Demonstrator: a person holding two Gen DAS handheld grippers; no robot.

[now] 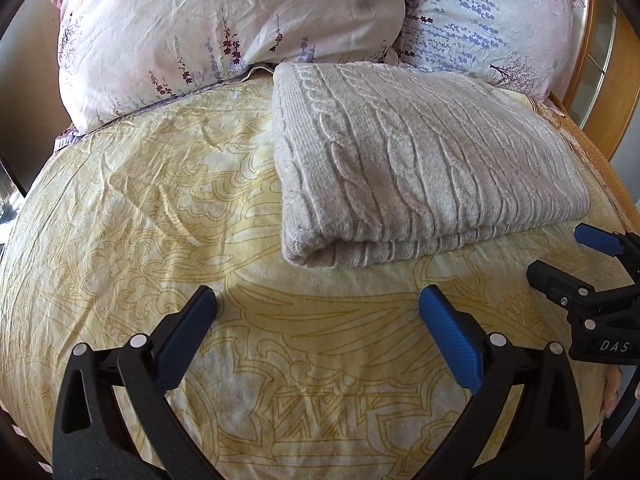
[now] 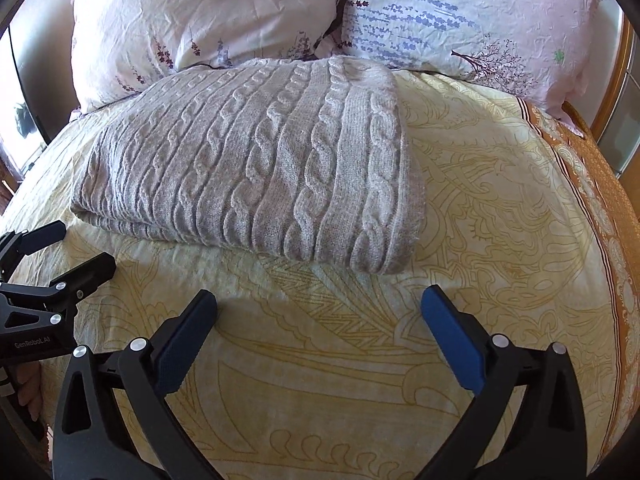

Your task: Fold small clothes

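In the left wrist view we see our left gripper (image 1: 318, 300) at the bottom of the frame with its two blue-padded fingers (image 1: 450, 338) spread wide apart, holding nothing, over the yellow patterned bedspread (image 1: 140, 200). The folded grey cable-knit sweater (image 1: 420, 160) lies flat on that bedspread in the centre right of the frame, its folded edge toward us and its far edge up against the pillows. A pale pink floral pillow (image 1: 200, 20) fills the upper left, and a second pillow with lavender sprigs (image 1: 488, 16) sits in the upper right, just beside the first. At the right edge of this frame we see our right gripper (image 1: 560, 258) coming in from the side, its fingers also parted and clear of the sweater, close to the sweater's near right corner. In the right wrist view the right gripper (image 2: 318, 302) sits at the bottom with its fingers wide apart and empty, above bare bedspread (image 2: 480, 220). Here the sweater (image 2: 260, 160) lies in the centre left of the frame, not touched by either tool. Our left gripper (image 2: 76, 246) shows at the left edge, parted, near the sweater's near left corner. An orange patterned border (image 2: 600, 184) runs down the right side of the bed.
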